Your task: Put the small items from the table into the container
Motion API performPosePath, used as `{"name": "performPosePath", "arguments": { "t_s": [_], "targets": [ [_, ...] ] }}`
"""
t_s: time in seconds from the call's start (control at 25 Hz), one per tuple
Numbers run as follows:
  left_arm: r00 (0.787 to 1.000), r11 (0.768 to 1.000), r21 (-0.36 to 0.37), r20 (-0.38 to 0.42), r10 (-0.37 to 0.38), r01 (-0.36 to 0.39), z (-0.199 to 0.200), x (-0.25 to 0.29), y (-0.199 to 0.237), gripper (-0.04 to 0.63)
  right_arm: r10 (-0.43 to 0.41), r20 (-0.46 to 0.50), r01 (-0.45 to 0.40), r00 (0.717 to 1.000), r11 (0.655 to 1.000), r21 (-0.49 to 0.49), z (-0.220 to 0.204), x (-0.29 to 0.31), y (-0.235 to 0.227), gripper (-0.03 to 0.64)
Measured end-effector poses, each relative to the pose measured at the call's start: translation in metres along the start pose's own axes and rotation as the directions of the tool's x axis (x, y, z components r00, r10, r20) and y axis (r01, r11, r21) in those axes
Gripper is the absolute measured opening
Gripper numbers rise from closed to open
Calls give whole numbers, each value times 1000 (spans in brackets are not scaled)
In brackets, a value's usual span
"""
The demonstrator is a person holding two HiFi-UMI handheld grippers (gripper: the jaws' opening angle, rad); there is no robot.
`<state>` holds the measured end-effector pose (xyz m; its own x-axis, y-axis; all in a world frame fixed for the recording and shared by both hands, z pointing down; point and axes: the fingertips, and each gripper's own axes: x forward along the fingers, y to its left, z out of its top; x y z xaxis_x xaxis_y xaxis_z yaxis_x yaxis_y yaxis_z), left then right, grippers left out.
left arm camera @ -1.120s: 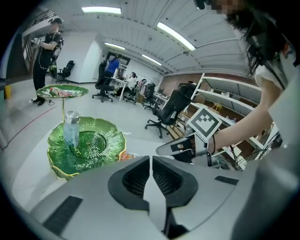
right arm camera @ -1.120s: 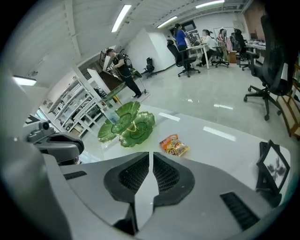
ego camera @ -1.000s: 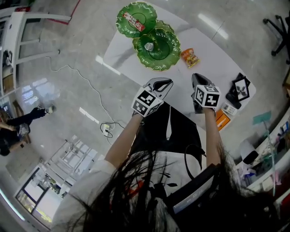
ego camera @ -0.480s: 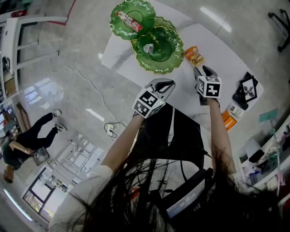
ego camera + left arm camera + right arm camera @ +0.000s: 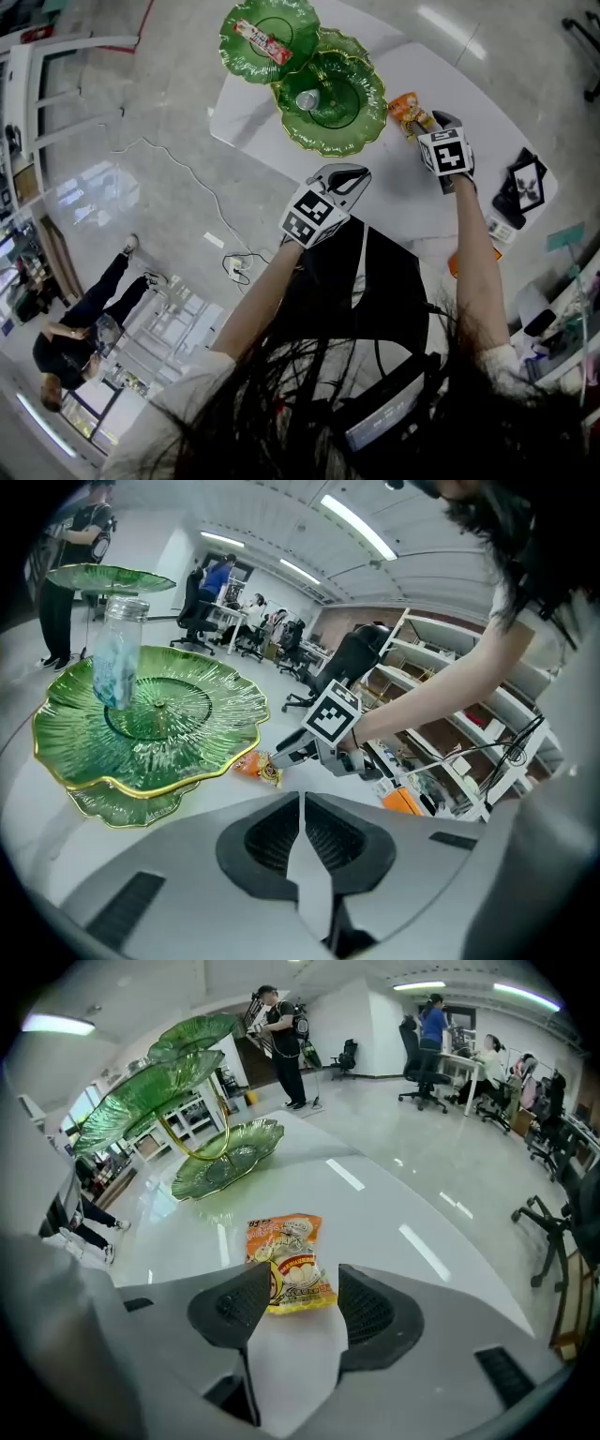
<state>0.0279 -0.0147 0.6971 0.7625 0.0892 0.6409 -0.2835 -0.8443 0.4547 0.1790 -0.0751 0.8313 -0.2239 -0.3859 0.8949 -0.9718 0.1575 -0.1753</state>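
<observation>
An orange snack packet (image 5: pixel 410 111) (image 5: pixel 289 1258) lies flat on the white table (image 5: pixel 412 202), just right of the green tiered tray (image 5: pixel 330 98) (image 5: pixel 141 724). My right gripper (image 5: pixel 429 127) (image 5: pixel 305 1302) points steeply down at it. Its jaws are opening, and the packet's near end lies between the fingertips (image 5: pixel 239 1305) without being pressed. The left gripper view shows this gripper (image 5: pixel 281 754) beside the packet (image 5: pixel 258 766). My left gripper (image 5: pixel 352 174) (image 5: pixel 300 808) hovers over the table's near edge, shut and holding nothing. A red snack bar (image 5: pixel 257 38) rests on the tray's top plate (image 5: pixel 272 19).
A clear post (image 5: pixel 117 663) rises from the middle plate to the top one. Black items (image 5: pixel 525 183) and an orange box (image 5: pixel 455 266) sit at the table's right end. A cable and plug (image 5: pixel 232 267) lie on the floor at left, where a person (image 5: pixel 80 323) stands.
My right gripper has moved away from me and down, from the table's near side to the orange packet. The left gripper has stayed almost in place.
</observation>
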Motion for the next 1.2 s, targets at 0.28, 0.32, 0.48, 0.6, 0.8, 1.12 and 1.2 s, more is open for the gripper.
{"name": "performPosePath", "arguments": {
  "t_s": [0.28, 0.32, 0.48, 0.6, 0.8, 1.12, 1.2],
  "targets": [
    [1000, 1000, -25, 6, 10, -10, -5, -3, 4, 11, 72, -41, -68, 997, 995, 79, -5, 9, 5, 205],
    [1000, 1000, -27, 6, 11, -11, -5, -2, 3, 11, 82, -44, -78, 996, 993, 87, -7, 9, 9, 196],
    [1000, 999, -32, 19, 12, -11, -1, 1, -1, 11, 59, -46, -55, 997, 996, 75, -10, 0, 16, 164],
    [999, 1000, -29, 33, 3, -2, 0, 5, -8, 11, 82, -49, -78, 995, 994, 81, -21, 1, 25, 149],
    [999, 1000, -25, 38, -6, 7, -3, 6, -16, 11, 97, -43, -93, 994, 991, 93, -24, -6, 36, 129],
    [999, 1000, -28, 35, 2, -1, -12, -10, -14, 11, 119, 54, -126, 991, 982, 140, -7, -41, 63, 123],
    [999, 1000, -29, 42, 6, -5, -11, -15, -11, 11, 103, 68, -111, 992, 984, 140, -1, -56, 69, 121]
  ]
}}
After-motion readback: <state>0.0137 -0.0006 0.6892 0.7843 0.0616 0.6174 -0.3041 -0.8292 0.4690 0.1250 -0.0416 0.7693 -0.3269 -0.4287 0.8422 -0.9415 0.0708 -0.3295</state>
